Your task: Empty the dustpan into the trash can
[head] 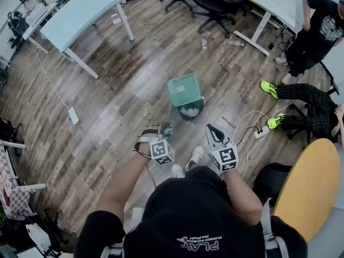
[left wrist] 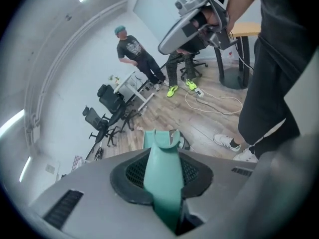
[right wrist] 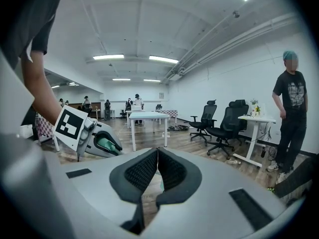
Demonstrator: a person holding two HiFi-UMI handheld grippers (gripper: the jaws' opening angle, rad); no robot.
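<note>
Left hand-held gripper (head: 157,130) clenched on dustpan handle (left wrist: 162,156), its long axis ahead toward trash can (head: 191,110); right hand-held gripper (right wrist: 157,171) closed, empty.

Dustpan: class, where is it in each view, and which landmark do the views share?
Head view: dustpan at centre, at the trash can.
Left gripper view: bottom centre, handle nearest the camera.
Right gripper view: only its teal handle, left of centre.
Shared landmark: black office chairs.
</note>
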